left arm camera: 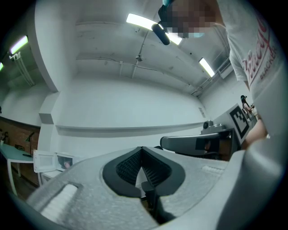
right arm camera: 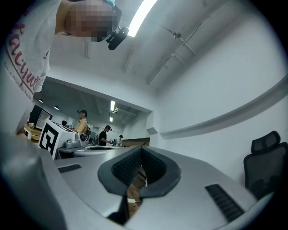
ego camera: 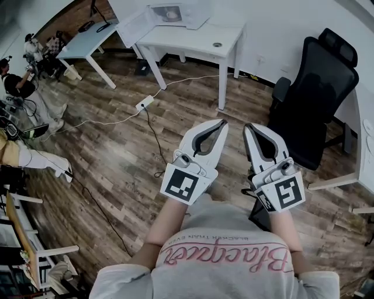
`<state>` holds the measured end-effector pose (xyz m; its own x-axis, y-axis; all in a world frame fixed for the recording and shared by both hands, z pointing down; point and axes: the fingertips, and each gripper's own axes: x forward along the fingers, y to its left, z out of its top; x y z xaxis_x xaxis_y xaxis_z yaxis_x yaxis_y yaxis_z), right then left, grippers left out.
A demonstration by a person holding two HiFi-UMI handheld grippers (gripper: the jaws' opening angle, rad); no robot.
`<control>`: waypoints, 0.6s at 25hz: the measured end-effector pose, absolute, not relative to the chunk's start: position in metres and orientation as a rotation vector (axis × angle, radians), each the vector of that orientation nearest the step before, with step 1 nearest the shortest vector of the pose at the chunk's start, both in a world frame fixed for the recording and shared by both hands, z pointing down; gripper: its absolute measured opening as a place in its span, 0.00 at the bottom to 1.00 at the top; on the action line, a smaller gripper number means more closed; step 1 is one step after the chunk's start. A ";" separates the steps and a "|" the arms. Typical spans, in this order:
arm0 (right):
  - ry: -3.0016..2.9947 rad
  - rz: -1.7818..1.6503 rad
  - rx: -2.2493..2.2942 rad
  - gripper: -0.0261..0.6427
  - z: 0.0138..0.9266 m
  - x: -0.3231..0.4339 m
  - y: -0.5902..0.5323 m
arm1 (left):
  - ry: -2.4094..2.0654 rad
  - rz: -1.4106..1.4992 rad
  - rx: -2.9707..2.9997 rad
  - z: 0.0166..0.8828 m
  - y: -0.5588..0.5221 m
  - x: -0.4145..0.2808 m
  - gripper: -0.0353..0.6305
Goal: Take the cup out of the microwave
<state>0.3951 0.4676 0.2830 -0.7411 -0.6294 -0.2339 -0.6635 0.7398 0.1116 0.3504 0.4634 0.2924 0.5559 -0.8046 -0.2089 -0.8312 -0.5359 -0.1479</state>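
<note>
Side by side before the chest, left claw and right claw, both pressed together, empty, microwave at tabletop's far left corner, door open, cup inside.

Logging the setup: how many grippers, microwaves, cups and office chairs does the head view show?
White two-jaw grippers: 2, left gripper and right gripper
White microwave, door open: 1
Pinkish cup inside it: 1
Black office chair: 1
Total: 5
</note>
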 end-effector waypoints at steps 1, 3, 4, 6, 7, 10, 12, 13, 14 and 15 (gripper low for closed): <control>2.768 0.283 -1.018 0.06 0.283 0.387 0.466 | 1.384 0.170 -2.557 0.292 0.462 0.343 0.06; 2.782 0.290 -0.987 0.06 0.281 0.373 0.462 | 1.410 0.167 -2.544 0.292 0.457 0.328 0.06; 2.787 0.291 -0.974 0.06 0.281 0.367 0.459 | 1.422 0.164 -2.536 0.292 0.454 0.322 0.06; 2.795 0.289 -0.952 0.06 0.282 0.355 0.453 | 1.447 0.167 -2.520 0.293 0.447 0.310 0.06; 2.799 0.287 -0.943 0.06 0.283 0.350 0.449 | 1.460 0.172 -2.513 0.292 0.444 0.304 0.06; 2.811 0.278 -0.914 0.06 0.283 0.332 0.441 | 1.496 0.178 -2.496 0.292 0.435 0.284 0.06; 2.820 0.268 -0.897 0.06 0.283 0.321 0.435 | 1.522 0.178 -2.486 0.292 0.429 0.271 0.06; 2.824 0.261 -0.889 0.06 0.284 0.317 0.432 | 1.535 0.179 -2.481 0.292 0.426 0.265 0.06; 2.827 0.255 -0.882 0.06 0.284 0.312 0.429 | 1.548 0.179 -2.475 0.293 0.423 0.259 0.06; 2.830 0.249 -0.875 0.06 0.285 0.307 0.426 | 1.561 0.179 -2.470 0.293 0.419 0.253 0.06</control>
<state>0.3070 0.4260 0.2850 -0.8136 -0.5426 -0.2091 -0.5708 0.8138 0.1090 0.2534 0.4193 0.2935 0.4303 -0.8767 -0.2152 -0.9026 -0.4148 -0.1151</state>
